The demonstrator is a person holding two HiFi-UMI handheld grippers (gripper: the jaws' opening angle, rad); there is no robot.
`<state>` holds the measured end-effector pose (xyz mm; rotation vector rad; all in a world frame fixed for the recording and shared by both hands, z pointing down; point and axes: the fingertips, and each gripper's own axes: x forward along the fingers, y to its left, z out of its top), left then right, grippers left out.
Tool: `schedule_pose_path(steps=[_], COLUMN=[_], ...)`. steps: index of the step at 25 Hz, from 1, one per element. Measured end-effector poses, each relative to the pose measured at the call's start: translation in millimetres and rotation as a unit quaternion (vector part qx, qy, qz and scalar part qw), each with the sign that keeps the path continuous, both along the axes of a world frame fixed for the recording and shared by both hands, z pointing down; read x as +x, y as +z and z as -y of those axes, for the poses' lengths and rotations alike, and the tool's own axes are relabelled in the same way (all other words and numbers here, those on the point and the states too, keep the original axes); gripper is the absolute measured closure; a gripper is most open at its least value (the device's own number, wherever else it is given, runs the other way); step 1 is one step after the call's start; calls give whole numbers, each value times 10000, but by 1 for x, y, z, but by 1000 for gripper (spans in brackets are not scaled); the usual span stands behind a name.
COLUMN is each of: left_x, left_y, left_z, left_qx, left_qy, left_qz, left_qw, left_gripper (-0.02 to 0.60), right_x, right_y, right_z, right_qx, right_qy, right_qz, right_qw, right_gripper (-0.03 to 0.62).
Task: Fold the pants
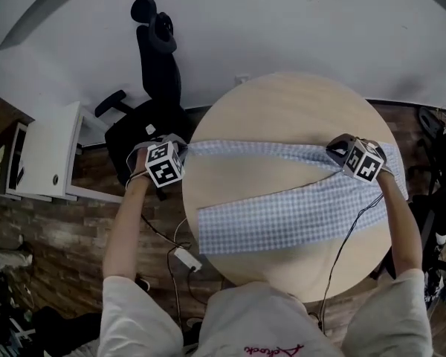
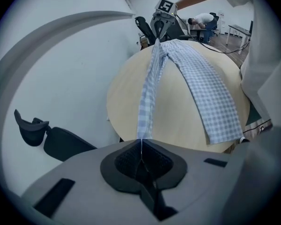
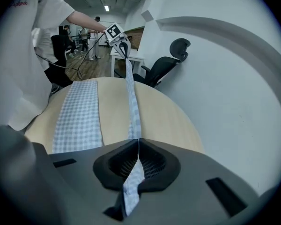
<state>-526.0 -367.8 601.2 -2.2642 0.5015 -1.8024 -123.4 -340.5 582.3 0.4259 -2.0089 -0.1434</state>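
Both jaws, left gripper (image 2: 141, 146) and right gripper (image 3: 137, 146), clamp the checked pants (image 1: 282, 214); red shirt script (image 1: 271, 349) illegible

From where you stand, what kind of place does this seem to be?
Probably an office or lab workroom: a black swivel office chair stands by the wall, a white desk is beside it, and more people stand in the background.
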Motion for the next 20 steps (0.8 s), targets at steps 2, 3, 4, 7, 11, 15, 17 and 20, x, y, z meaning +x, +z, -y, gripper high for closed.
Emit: schedule_pose_path(steps=[2, 3, 4, 7, 11, 15, 17, 20], left_x=[-5, -6, -8, -8, -7, -3, 0, 5], left_y=[7, 12, 18, 35, 45, 36, 30, 29], left_z=[-33, -48, -61, -102, -142, -170, -186, -213], left_qx=[-37, -63, -98, -235, -242, -55, 100, 255], left_qy=[-204, -292, -372, -513, -714, -905, -917, -971], left_qz=[-74, -97, -118, -147, -200, -313, -296, -268], left_qw=[9998, 9995, 9992, 9983, 9970, 9954, 9953, 9946], left_gripper=[546, 546, 546, 546, 546, 546, 546, 546], right_x=[-2, -3, -4, -9, -5, 1, 5, 9], right_y=[6, 10, 14, 28, 41, 40, 38, 38], right_z=[-24, -35, -47, -81, -113, -136, -149, -169], right_qx=[-43, -69, -97, -210, -356, -350, -253, -69], right_qy=[-119, -174, -219, -372, -511, -506, -603, -789], right_qz=[-4, -8, -10, -81, -153, -23, -51, -128], right_qw=[9999, 9998, 9997, 9991, 9979, 9981, 9978, 9968], right_gripper=[560, 560, 560, 560, 560, 560, 560, 560])
